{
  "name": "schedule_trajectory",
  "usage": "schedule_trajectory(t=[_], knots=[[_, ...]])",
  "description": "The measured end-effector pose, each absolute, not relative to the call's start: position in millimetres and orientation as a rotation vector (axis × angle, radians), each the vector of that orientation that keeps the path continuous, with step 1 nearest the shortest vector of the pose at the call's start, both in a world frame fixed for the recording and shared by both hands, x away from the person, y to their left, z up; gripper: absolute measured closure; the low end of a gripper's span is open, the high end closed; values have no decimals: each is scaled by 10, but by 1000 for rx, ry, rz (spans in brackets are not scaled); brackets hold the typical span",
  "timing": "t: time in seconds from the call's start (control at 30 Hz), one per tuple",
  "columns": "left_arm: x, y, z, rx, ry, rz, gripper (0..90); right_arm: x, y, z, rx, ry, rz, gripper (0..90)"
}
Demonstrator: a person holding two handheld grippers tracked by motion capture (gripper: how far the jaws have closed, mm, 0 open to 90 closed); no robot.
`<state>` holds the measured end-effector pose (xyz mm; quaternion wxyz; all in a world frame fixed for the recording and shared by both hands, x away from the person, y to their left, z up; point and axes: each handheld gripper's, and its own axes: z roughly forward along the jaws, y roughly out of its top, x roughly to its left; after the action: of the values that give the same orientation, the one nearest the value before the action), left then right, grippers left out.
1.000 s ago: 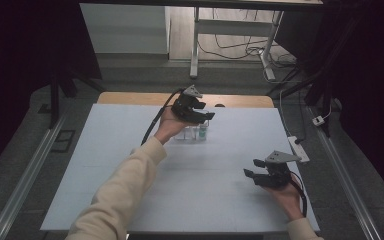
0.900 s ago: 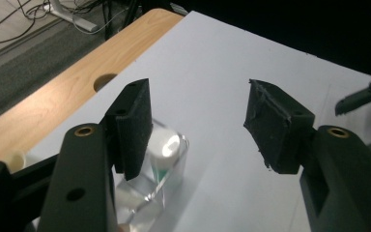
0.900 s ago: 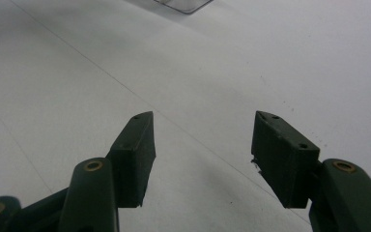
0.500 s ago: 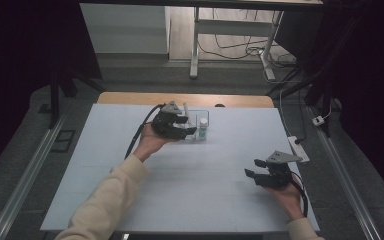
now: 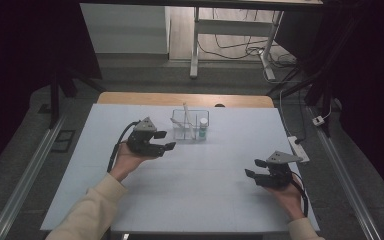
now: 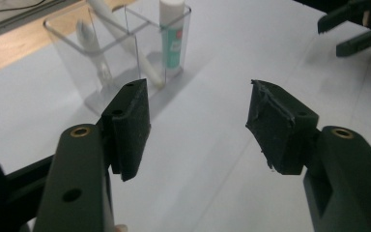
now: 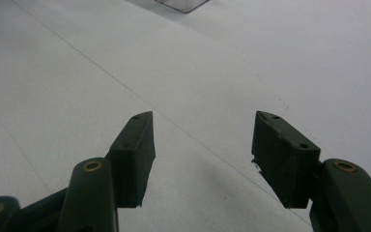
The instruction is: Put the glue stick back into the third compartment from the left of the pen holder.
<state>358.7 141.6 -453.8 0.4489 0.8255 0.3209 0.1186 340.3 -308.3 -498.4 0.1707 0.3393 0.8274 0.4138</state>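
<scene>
Your left gripper (image 5: 161,141) sits left of centre in the high view, just beside the clear holder (image 5: 185,125). Its jaws are spread with nothing between them, and they have just been opening. Its own view adds detail: a white tube (image 6: 172,34) with a green label in one compartment, white utensils (image 6: 94,50) in another. Your right gripper (image 5: 255,169), lower right, is spread and empty over bare table (image 7: 251,63).
</scene>
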Motion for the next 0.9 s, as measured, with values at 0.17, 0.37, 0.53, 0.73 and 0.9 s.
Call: schedule_trajectory(t=[0.17, 0.37, 0.53, 0.73, 0.9], knots=[[3426, 1605, -4639, 2049, 815, 298, 386, 3385, -3102, -4978, 956, 2347, 1190, 400], [3226, 1849, -4762, 2041, 855, 309, 376, 3359, -3120, -4978, 938, 2350, 1194, 399], [3085, 2031, -4842, 2018, 895, 307, 369, 3344, -3129, -4973, 918, 2348, 1205, 398], [2942, 2174, -4920, 2007, 922, 314, 362, 3341, -3124, -4969, 899, 2348, 1215, 396], [2922, 2191, -4974, 2018, 932, 308, 355, 3342, -3122, -4960, 892, 2347, 1214, 396]])
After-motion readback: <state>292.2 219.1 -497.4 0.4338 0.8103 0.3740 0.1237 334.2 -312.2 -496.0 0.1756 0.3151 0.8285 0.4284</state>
